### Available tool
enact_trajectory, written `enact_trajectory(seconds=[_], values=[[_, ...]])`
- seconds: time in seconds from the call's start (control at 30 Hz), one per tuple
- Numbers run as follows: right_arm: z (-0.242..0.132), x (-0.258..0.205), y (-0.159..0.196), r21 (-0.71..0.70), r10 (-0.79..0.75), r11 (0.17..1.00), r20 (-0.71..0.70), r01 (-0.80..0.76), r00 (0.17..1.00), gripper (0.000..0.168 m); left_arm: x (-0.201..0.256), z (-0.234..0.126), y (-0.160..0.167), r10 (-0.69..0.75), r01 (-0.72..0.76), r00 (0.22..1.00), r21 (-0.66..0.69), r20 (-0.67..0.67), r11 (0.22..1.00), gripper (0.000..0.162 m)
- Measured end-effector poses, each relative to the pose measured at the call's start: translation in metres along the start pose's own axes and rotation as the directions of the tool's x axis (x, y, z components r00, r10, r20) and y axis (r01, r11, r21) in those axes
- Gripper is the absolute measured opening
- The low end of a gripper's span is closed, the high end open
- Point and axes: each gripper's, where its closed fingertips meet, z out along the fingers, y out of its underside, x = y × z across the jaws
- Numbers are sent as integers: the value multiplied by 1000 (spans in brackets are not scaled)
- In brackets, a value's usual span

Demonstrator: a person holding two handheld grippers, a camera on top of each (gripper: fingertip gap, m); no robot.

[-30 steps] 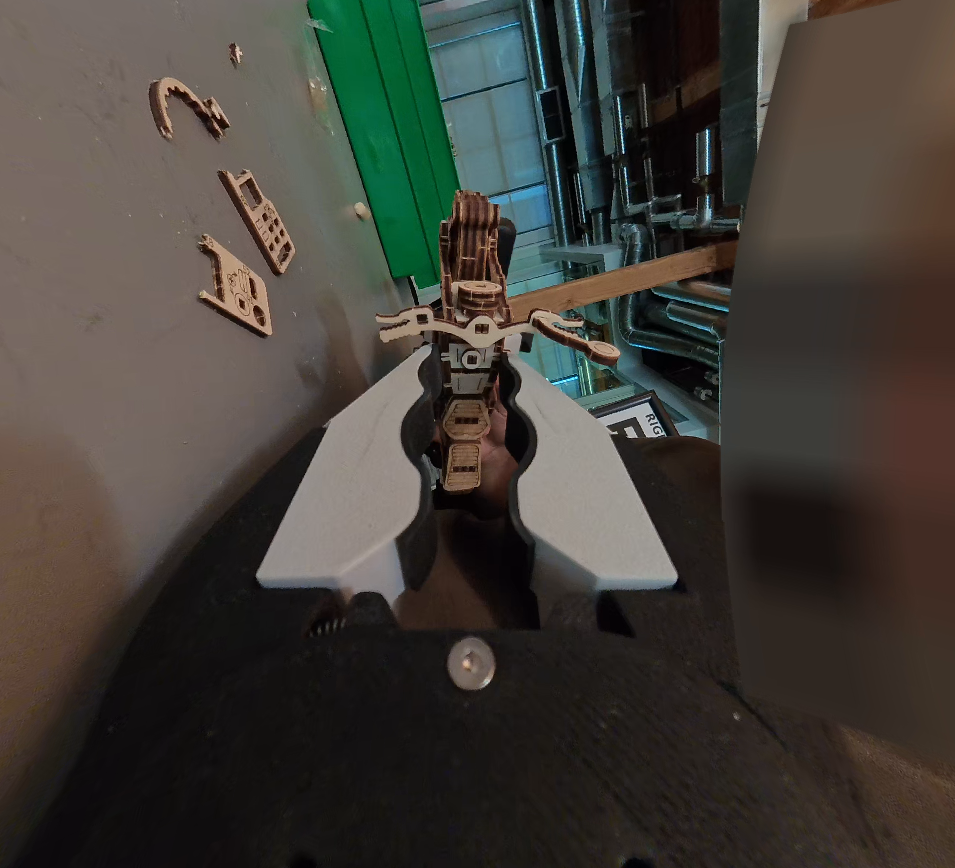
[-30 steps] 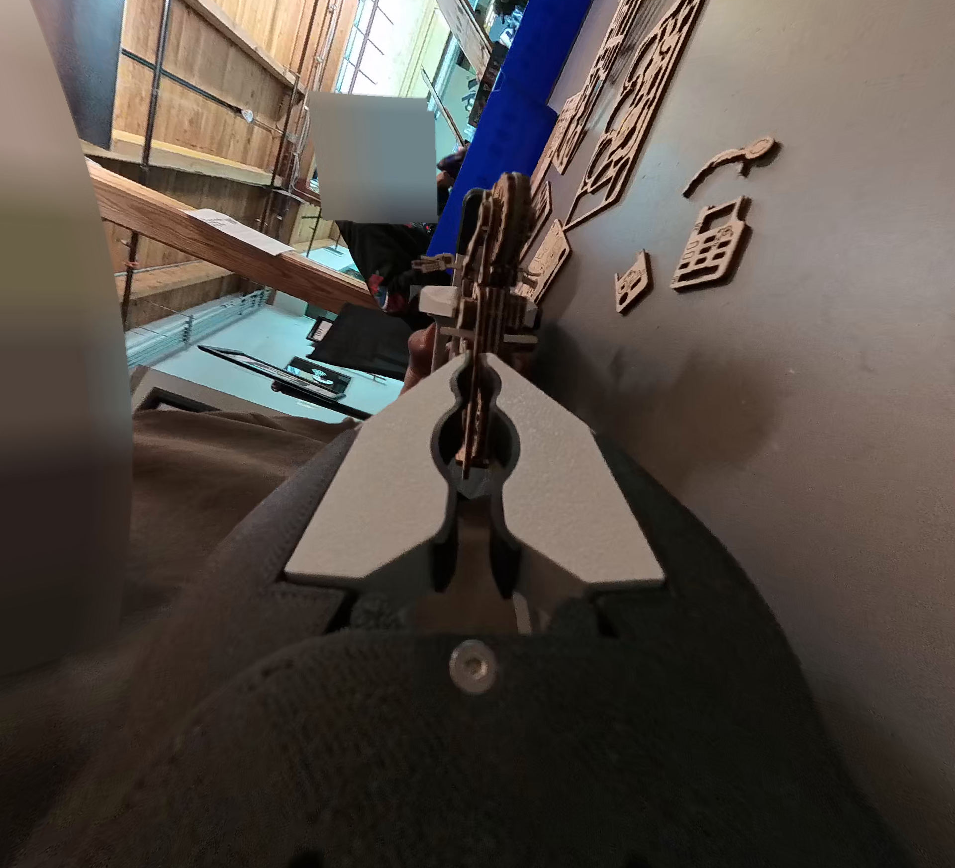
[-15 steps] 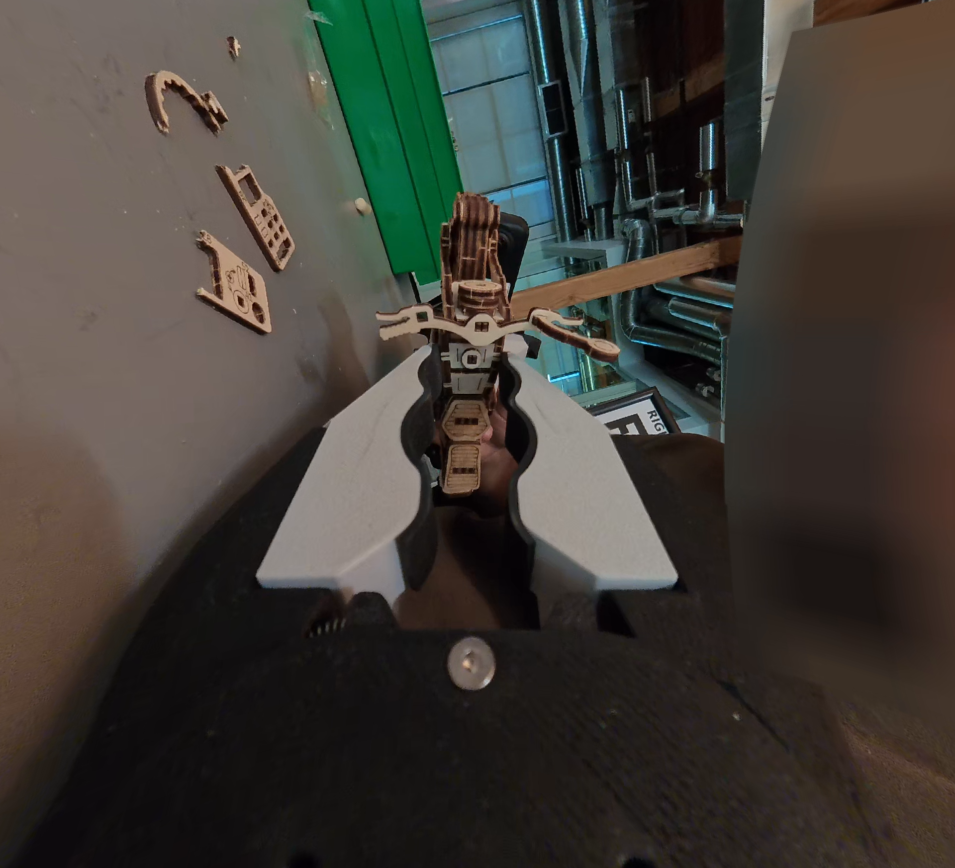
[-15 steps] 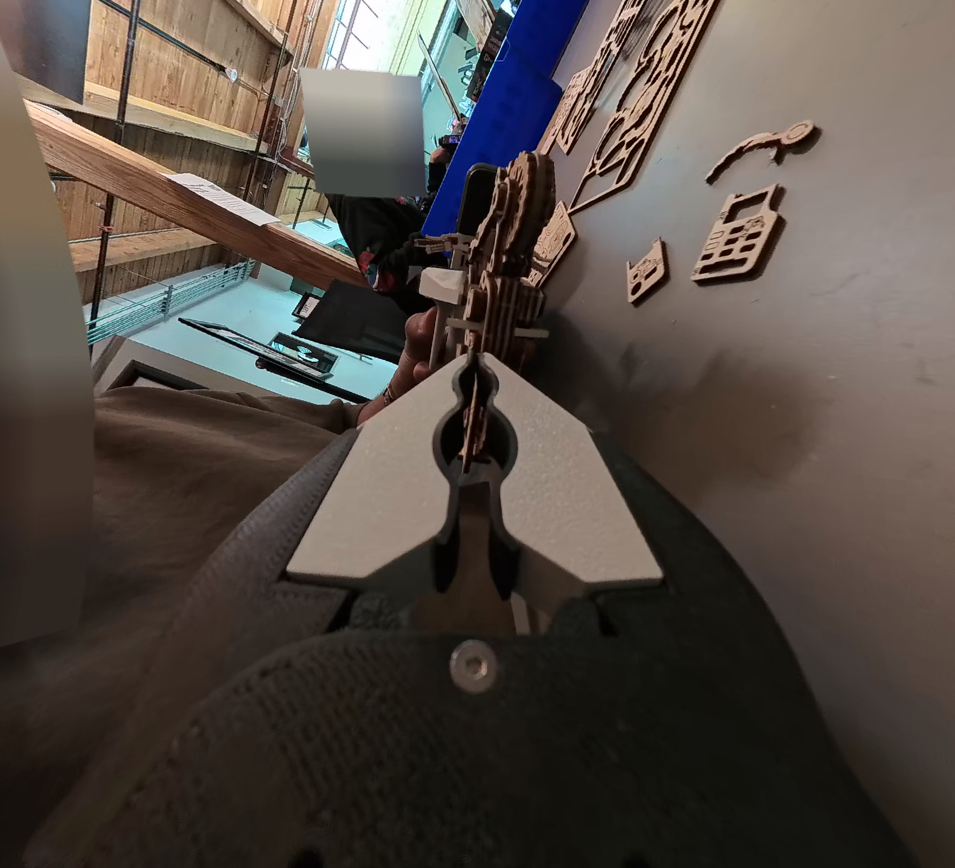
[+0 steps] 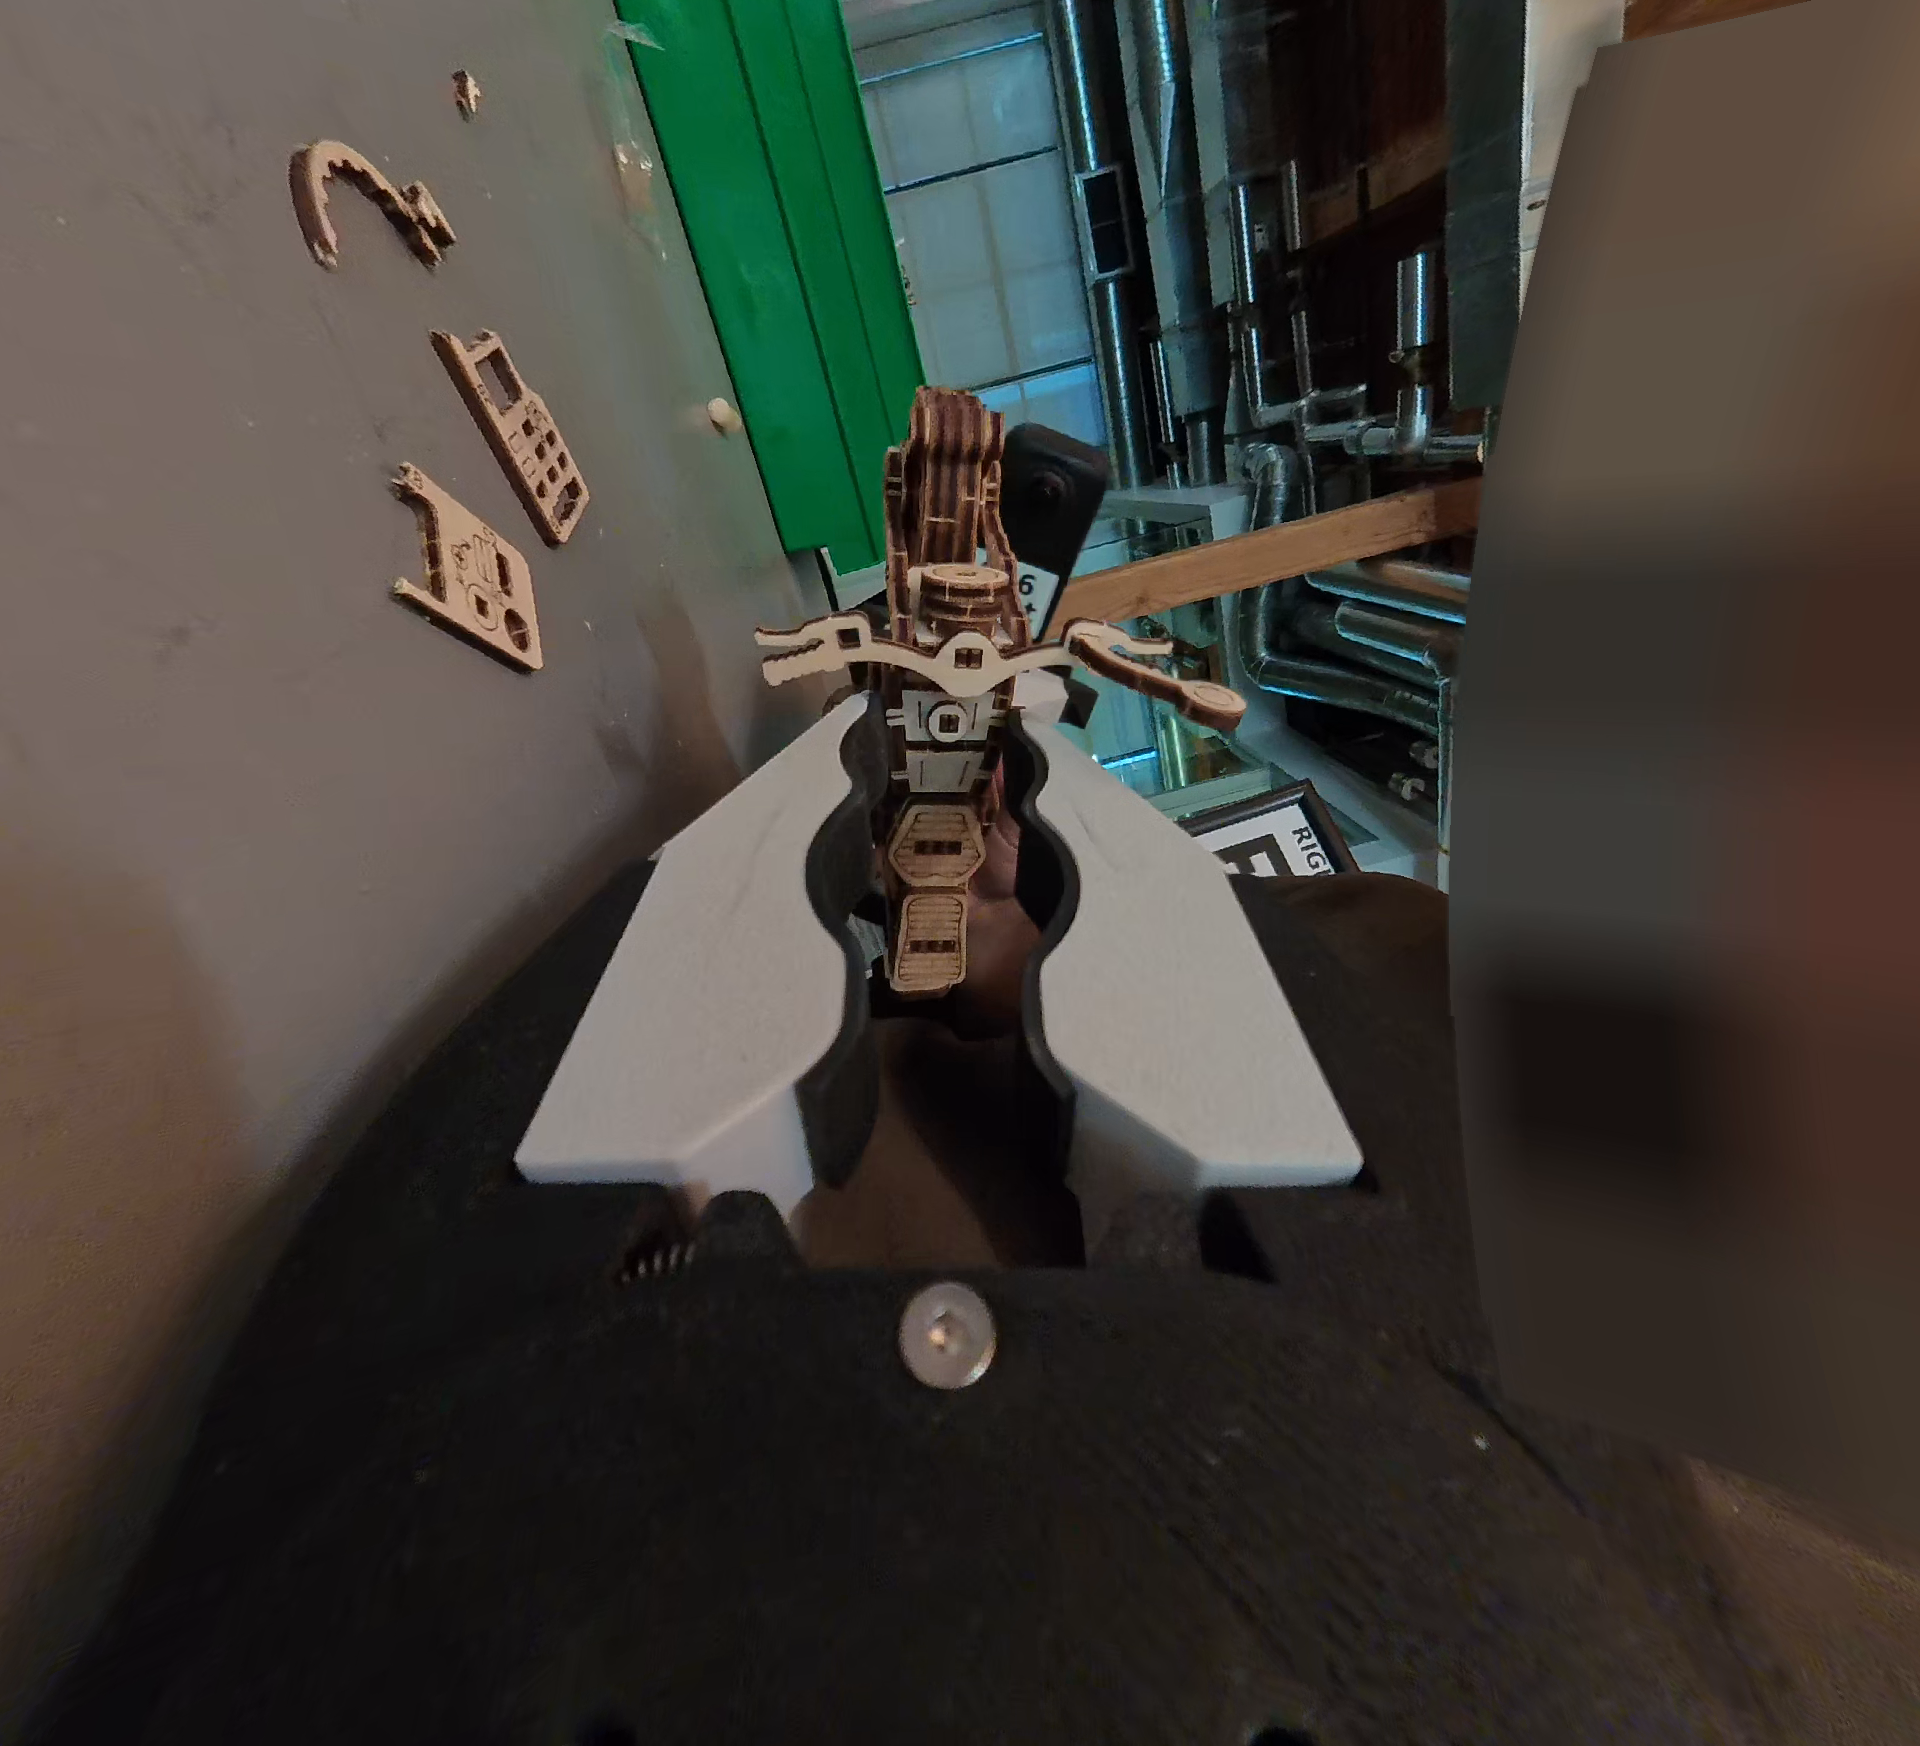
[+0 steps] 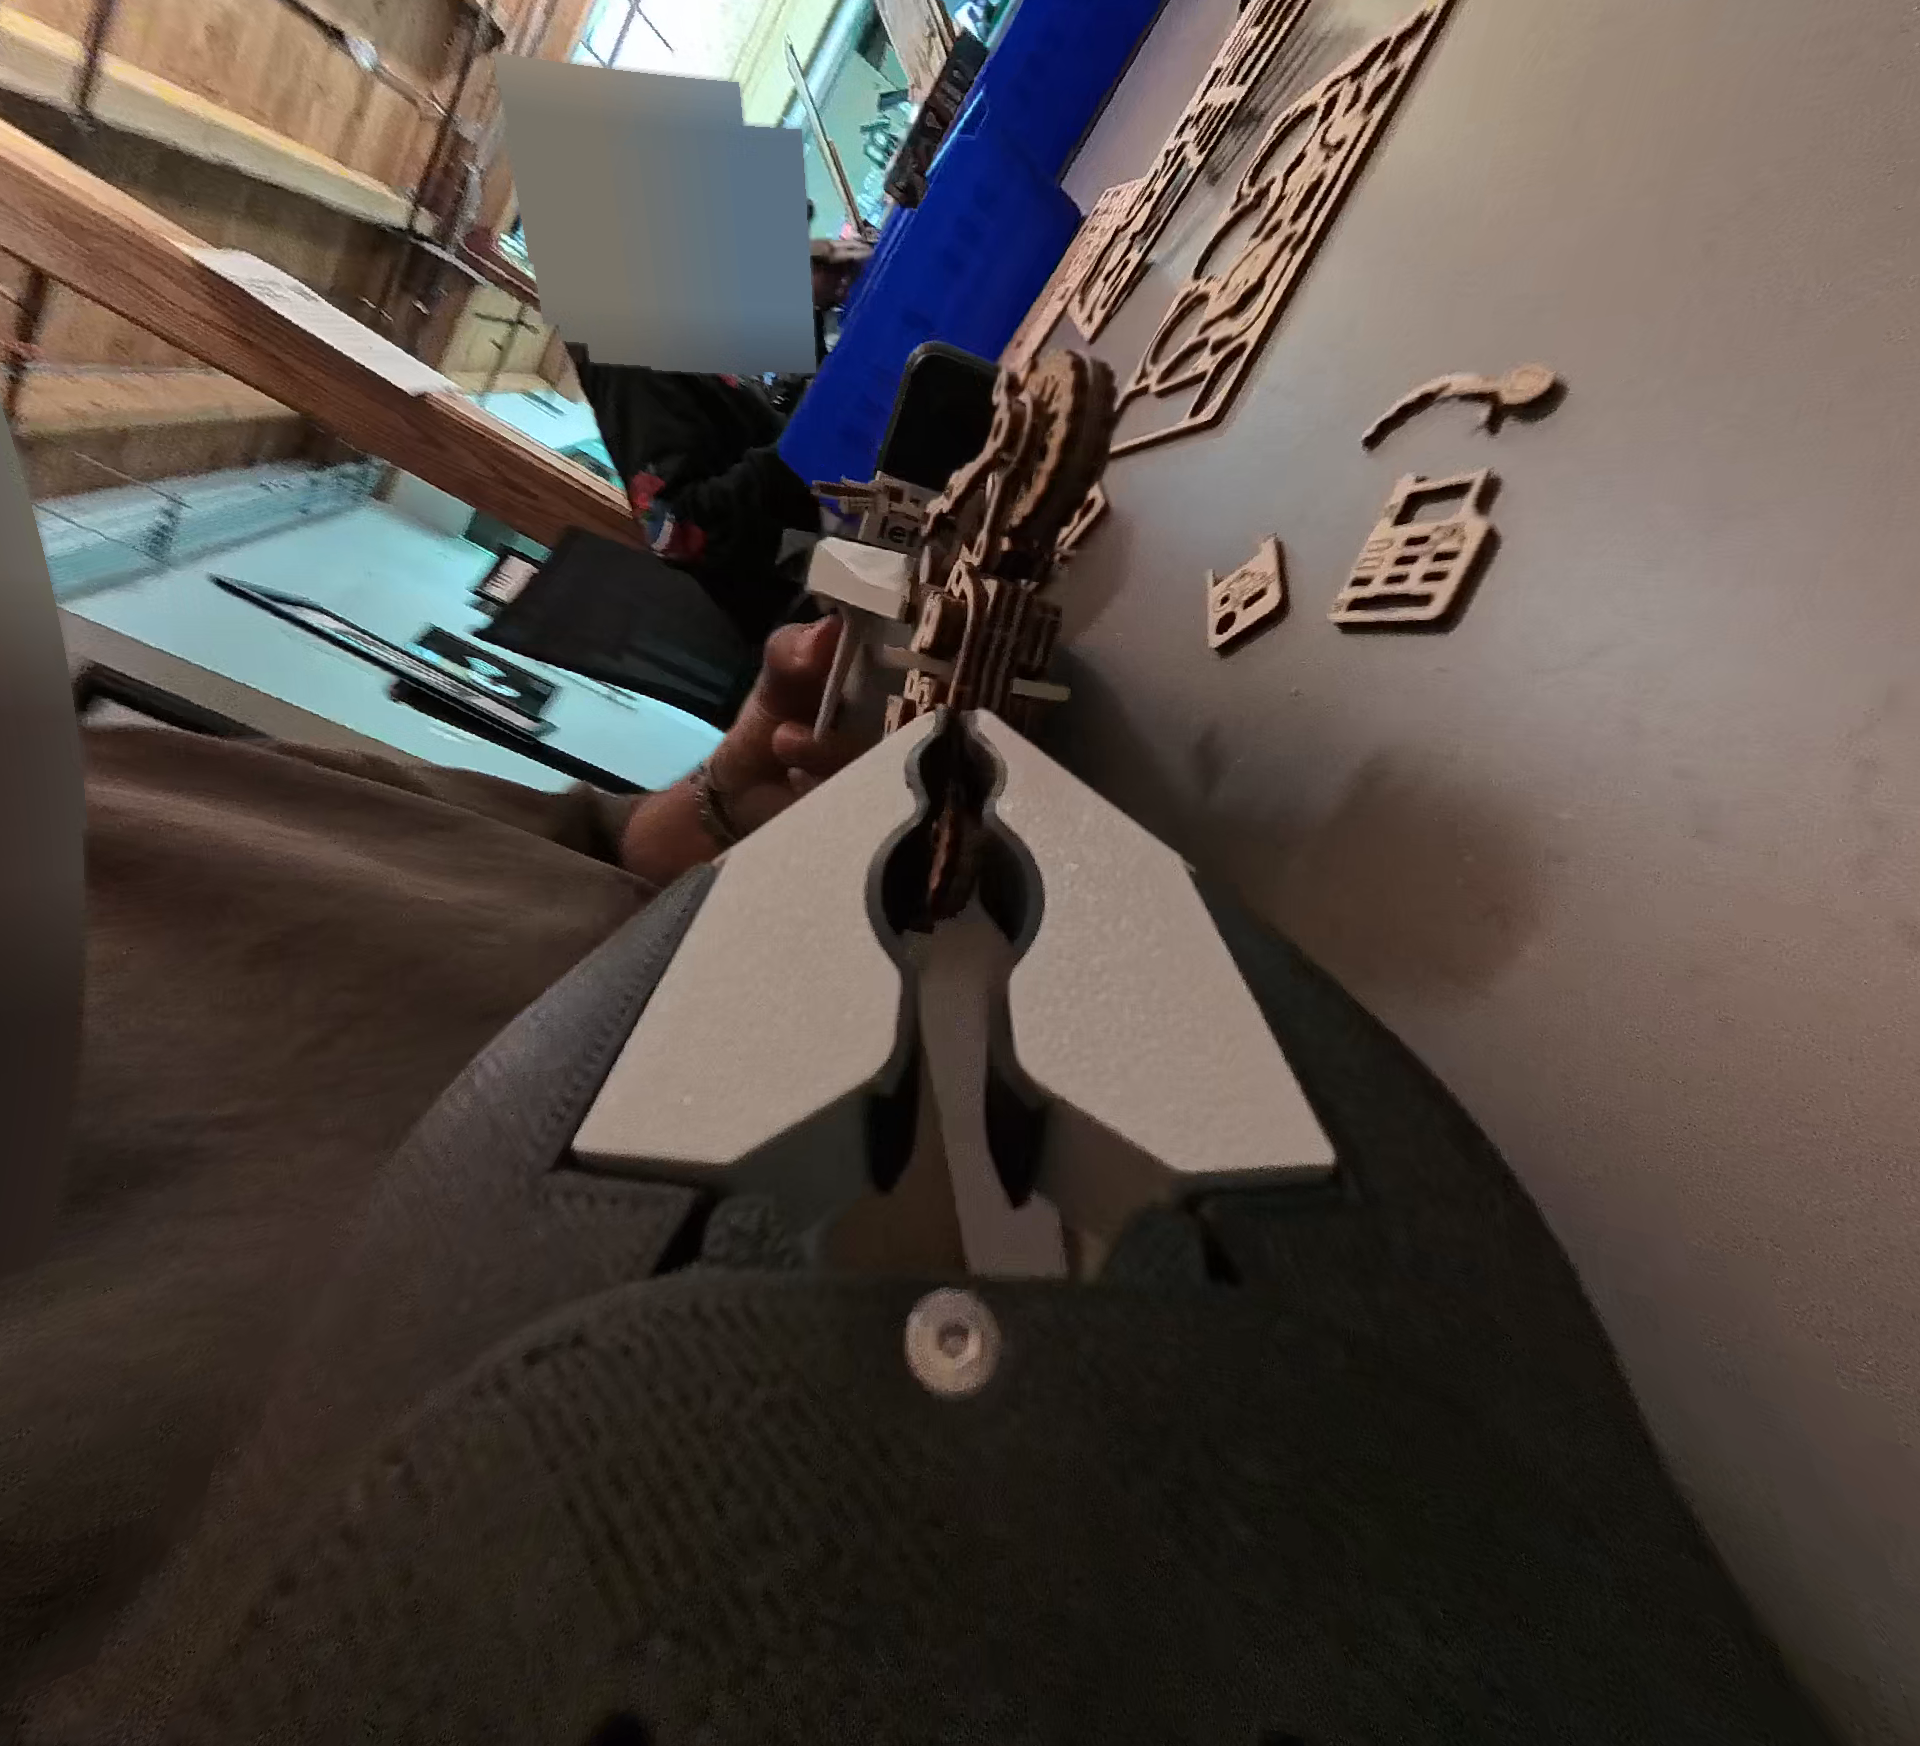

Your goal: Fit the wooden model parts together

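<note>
Currently mid-assembly: left claw [image 5: 940,761] and right claw [image 6: 951,740] both clamp the wooden motorbike [image 5: 940,657] off the desk [image 5: 208,761]. Next, I'd guess, free one claw for a loose part [image 6: 1408,553], keeping the other grip firm.

Left gripper [image 5: 940,740]: two pale grey wedge-shaped fingers [image 5: 727,979] with wavy black inner pads, set in a black textured housing [image 5: 831,1488]. One silver round-head screw [image 5: 947,1348] sits in the middle of the housing, and a small toothed gear edge shows at the left finger base.

Right gripper [image 6: 951,740]: same build, pale grey fingers [image 6: 769,1000], darker grey wavy inner faces, grey-black ribbed housing [image 6: 935,1540], one silver screw [image 6: 953,1354].

Person: brown sleeve [image 6: 312,917], a thin bracelet [image 6: 715,808] at the wrist.
</note>
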Motion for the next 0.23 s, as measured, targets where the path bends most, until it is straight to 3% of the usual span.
enact_trajectory(seconds=[0.23], values=[[2,-9,3,-53,-239,970,-50,237,970,0,1,-1,-2,-14,15,1000,8,-13,1000,20]])
